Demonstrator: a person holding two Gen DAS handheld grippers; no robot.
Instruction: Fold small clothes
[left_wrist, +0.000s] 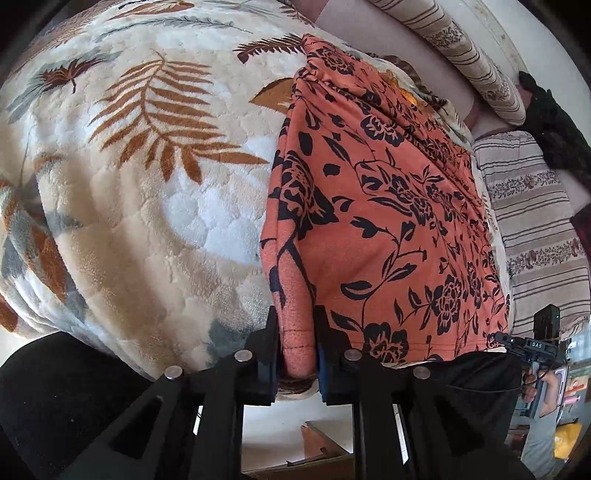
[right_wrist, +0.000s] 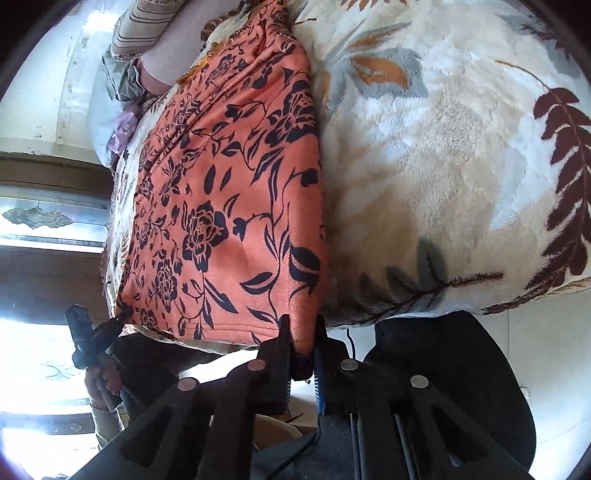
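The left gripper pinches the near left corner of the orange cloth. The cloth has black flowers on it. A thick fold of it is squeezed between the two black fingers. From there the cloth lies stretched away from the gripper, flat on a fluffy blanket with brown leaves, which covers a bed. Striped pillows lie past the cloth's right side. The right gripper pinches the other near corner of the cloth's hem, its fingers pressed close on the thin edge. The blanket spreads out to that gripper's right.
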